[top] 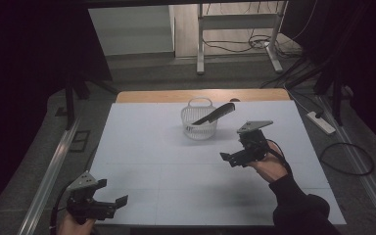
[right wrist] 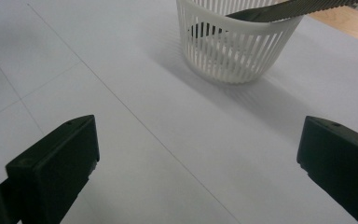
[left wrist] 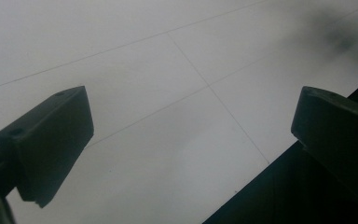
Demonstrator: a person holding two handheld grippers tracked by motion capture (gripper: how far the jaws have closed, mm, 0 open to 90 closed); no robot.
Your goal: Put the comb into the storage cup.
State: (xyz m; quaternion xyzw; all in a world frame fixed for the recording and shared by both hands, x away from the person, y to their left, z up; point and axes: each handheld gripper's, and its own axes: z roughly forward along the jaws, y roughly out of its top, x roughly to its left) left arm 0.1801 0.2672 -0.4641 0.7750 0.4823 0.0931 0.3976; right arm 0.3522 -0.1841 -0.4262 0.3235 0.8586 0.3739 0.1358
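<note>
So my right gripper (top: 236, 157) has its jaws spread wide with nothing between them, hovering over the white table (top: 142, 147). Ahead of it, near but not touching, sits the white basket (top: 199, 123) with a dark comb (top: 214, 114) leaning out over its rim. My left gripper (top: 108, 198) is well off from all that, jaws apart too.

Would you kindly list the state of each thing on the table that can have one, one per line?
Basket: upright on the white table, holding a knife.
Knife: leaning in the basket, one end inside, the other poking out over the rim, tilted.
Left hand-held gripper: open, empty, low near the table's front edge.
Right hand-held gripper: open, empty, apart from the basket, facing it.
</note>
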